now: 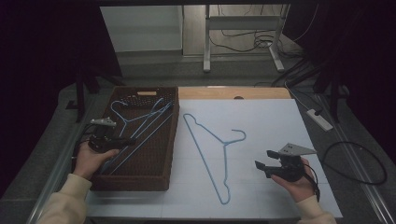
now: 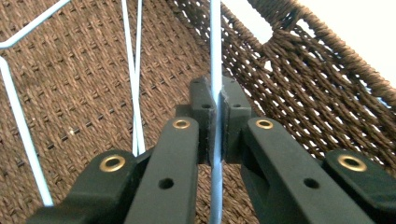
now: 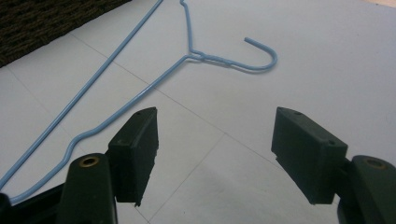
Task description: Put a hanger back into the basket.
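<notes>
A: What is at the far left of the table?

B: The person's left hand [image 1: 91,158] holds the left gripper [image 1: 122,143] over the brown woven basket [image 1: 140,179]. In the left gripper view its jaws are clenched on a blue wire [image 2: 215,56], one bar of a hanger inside the basket. The wire runs straight between the two pads [image 2: 232,109].

A: Is it the only hanger there?

B: No. The hangers in the basket [image 1: 142,122] lie together on the woven bottom, and their bars cross each other. How many they are, one cannot tell for sure. The grasped one is near the left wall of the basket.

A: And to the right of the basket?

B: Another blue hanger [image 1: 223,145] lies flat on the light sheet [image 1: 261,116] that covers the table. Its hook points to the right, and its long bar runs from near the basket down toward the person's side.

A: And the right side?

B: The right hand [image 1: 296,184] holds the right gripper [image 1: 263,159] just beside that hanger, well apart from the basket. In the right gripper view the jaws stand wide and released, with nothing between them. The hook [image 3: 261,53] of the hanger lies in front of them on the sheet.
</notes>
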The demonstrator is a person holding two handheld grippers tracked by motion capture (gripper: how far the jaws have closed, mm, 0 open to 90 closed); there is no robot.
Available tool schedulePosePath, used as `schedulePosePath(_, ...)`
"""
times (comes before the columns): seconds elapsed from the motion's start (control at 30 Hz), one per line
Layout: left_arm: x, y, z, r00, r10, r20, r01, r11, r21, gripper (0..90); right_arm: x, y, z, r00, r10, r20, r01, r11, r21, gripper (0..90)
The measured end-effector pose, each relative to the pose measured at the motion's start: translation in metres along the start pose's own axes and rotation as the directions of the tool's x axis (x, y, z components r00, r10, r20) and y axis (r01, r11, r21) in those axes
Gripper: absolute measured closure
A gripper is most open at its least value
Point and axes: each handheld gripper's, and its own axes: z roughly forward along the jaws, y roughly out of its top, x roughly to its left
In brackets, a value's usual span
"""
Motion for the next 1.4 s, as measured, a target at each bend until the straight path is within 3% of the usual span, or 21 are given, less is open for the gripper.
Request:
schedulePosePath(0.27,0.012,-0.004,0.001,0.9929,-0.104,-0.058,0.106,0.9939,0.031,84.7,0.0,0.0,0.0,1.0,-0.003,0.001,0.003,1.0,0.002,32.4)
schedulePosePath(0.37,0.017,-0.006,0.002,0.983,-0.157,-0.096,0.162,0.9852,0.055,85.4,0.001,0.0,0.001,1.0,-0.005,0.002,0.005,1.0,0.005,32.5)
schedulePosePath(0.43,0.02,-0.006,0.006,0.9728,-0.183,-0.142,0.197,0.9765,0.089,86.2,0.001,0.0,0.001,1.0,-0.005,0.003,0.005,1.0,0.006,32.5)
schedulePosePath(0.53,0.023,-0.007,0.011,0.9647,-0.177,-0.195,0.205,0.9698,0.133,86.2,0.0,0.0,0.001,1.0,-0.004,0.003,0.004,1.0,0.006,32.4)
schedulePosePath(0.77,0.022,-0.005,0.012,0.9561,-0.169,-0.239,0.208,0.9673,0.146,86.2,0.0,0.0,0.001,1.0,-0.006,0.001,0.006,0.9999,0.009,32.4)
schedulePosePath(0.8,0.023,-0.005,0.013,0.952,-0.173,-0.253,0.214,0.9657,0.147,86.2,0.001,0.0,0.001,1.0,-0.007,0.001,0.007,0.9999,0.01,32.4)
schedulePosePath(0.9,0.023,-0.004,0.012,0.9489,-0.169,-0.266,0.21,0.969,0.131,84.6,0.001,0.0,0.002,1.0,-0.007,0.001,0.007,0.9999,0.01,32.4)
schedulePosePath(1.0,0.022,-0.003,0.009,0.9403,-0.164,-0.298,0.201,0.9748,0.097,71.6,0.001,0.0,0.002,1.0,-0.007,0.001,0.007,0.9999,0.011,32.2)
schedulePosePath(1.17,0.011,0.0,-0.001,0.9452,-0.136,-0.297,0.14,0.9902,-0.008,50.1,0.0,0.0,0.002,1.0,-0.006,0.003,0.006,0.9999,0.012,32.2)
schedulePosePath(1.27,0.0,0.003,-0.008,0.9556,-0.1,-0.277,0.089,0.9947,-0.053,42.1,0.0,0.0,0.002,1.0,-0.006,0.004,0.006,0.9999,0.013,32.2)
schedulePosePath(1.4,-0.016,0.005,-0.017,0.9688,-0.058,-0.241,0.033,0.9934,-0.11,37.9,0.0,0.0,0.002,1.0,-0.006,0.005,0.006,0.9999,0.014,32.2)
